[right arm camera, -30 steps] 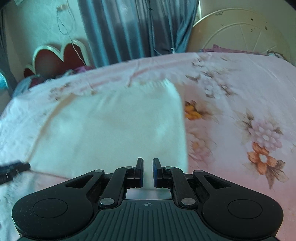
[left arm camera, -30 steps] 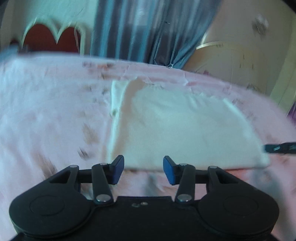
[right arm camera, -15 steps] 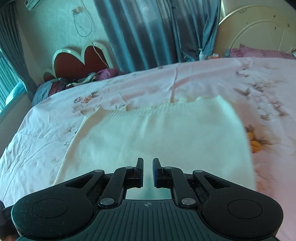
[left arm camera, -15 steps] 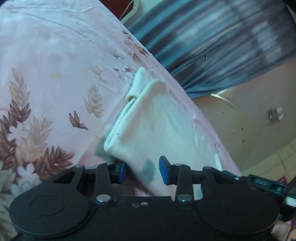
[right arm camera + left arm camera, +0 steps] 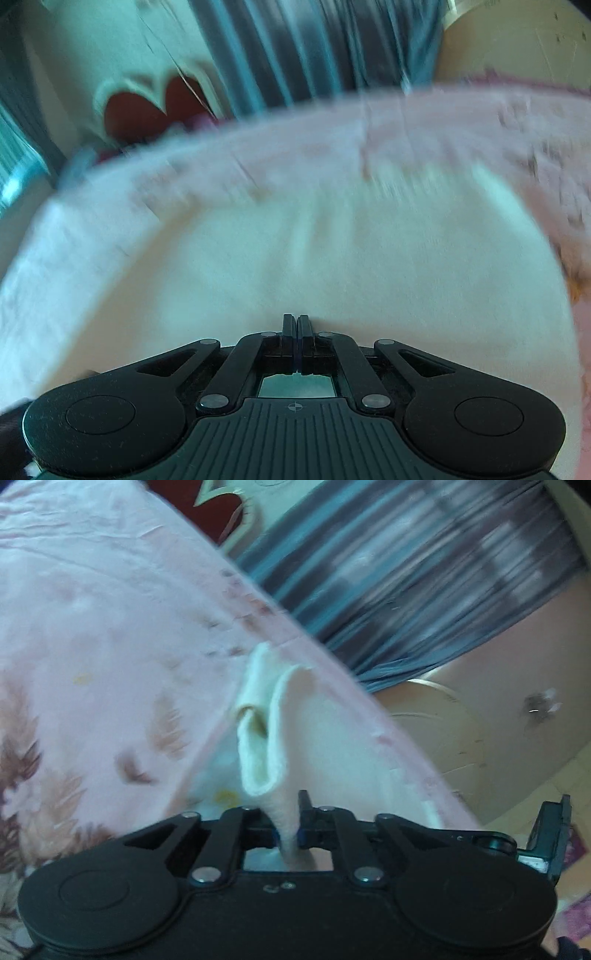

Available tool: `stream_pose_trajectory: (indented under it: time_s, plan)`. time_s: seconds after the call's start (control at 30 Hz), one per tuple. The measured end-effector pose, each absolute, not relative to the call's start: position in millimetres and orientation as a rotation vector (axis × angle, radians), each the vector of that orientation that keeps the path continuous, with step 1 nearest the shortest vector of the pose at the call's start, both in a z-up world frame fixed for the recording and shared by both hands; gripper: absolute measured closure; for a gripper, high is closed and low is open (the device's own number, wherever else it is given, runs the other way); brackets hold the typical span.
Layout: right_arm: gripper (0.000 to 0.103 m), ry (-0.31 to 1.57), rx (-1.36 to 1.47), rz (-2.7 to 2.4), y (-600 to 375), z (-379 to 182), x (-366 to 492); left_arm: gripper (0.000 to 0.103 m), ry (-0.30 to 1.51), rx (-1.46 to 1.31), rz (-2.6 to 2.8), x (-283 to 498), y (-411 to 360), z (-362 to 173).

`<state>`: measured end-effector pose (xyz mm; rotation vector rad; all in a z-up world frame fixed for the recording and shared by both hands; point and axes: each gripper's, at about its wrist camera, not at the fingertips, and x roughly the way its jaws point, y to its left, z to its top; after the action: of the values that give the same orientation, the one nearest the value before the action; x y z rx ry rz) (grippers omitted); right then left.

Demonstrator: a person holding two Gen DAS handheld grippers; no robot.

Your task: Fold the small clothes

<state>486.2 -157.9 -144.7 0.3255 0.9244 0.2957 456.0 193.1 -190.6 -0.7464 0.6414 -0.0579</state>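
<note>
Left gripper (image 5: pixel 286 825) has a bite on it; its jaws have just been closing and now they pinch a raised fold of the cream knit garment (image 5: pixel 317 746) between the blue pads, the fabric standing up out of the grip in a soft loop; the view is rolled over, so the bed runs on a slant across the left wrist picture; the garment lies on the pink floral bedsheet (image 5: pixel 92 635), its far corner curled up near the bed's edge; grey-blue curtains (image 5: pixel 424 579) hang behind, with a red heart-shaped headboard (image 5: pixel 207 513) at the top; at the right edge a dark piece of the other tool (image 5: pixel 550 834) pokes in, just beside the garment's near side.

Over on the right wrist picture everything is smeared with blur; the right gripper (image 5: pixel 295 325) has its jaws pressed flat together, pad against pad; they sit right at the near edge of the garment (image 5: pixel 332 258), and whether a thin layer of cloth is caught between them cannot be told; the cream fabric spreads wide and flat ahead of the fingers across the bedsheet (image 5: pixel 461 125); headboard (image 5: pixel 147 107) and curtains (image 5: pixel 314 48) beyond.
</note>
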Motion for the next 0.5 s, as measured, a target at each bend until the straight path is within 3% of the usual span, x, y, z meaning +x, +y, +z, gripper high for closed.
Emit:
stream_pose_trajectory:
  time_s: [0.3,0.33,0.37,0.5]
  plan:
    - [0.103,0.916,0.335,0.323,-163,-141,491,0.073,0.597,-0.886,0.027,457,208,-196]
    - [0.103,0.917,0.332,0.33,-163,-144,493,0.078,0.595,-0.895,0.035,460,209,-198]
    - [0.103,0.915,0.335,0.336,-163,-145,493,0.092,0.599,-0.889,0.041,463,208,-199]
    - [0.103,0.922,0.345,0.377,-171,-148,495,0.096,0.601,-0.828,0.042,465,206,-186]
